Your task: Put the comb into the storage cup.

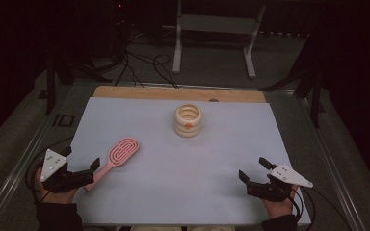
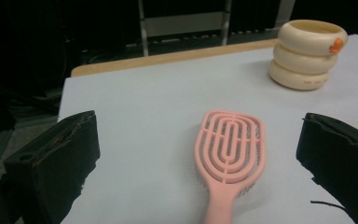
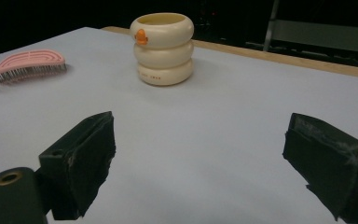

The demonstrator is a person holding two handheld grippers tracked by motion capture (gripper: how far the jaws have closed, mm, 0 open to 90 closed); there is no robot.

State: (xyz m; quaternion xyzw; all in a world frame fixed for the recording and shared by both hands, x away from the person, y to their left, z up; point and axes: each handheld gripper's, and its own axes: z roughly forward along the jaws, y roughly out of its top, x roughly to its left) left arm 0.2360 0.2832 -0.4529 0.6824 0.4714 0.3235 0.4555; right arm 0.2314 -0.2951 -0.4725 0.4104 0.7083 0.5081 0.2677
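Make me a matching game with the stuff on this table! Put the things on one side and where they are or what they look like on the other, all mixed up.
Things:
1. hairbrush
2. ringed cup
3. left gripper
4. right gripper

Descriptions:
A. cream-coloured, with a small orange mark, standing toward the far side of the table
B. jaws open over bare table at the near right
C. pink, lying flat with its bristles down
D. jaws open at the near left, the brush's handle lying between them

Pairs: 1-C, 2-A, 3-D, 4-B
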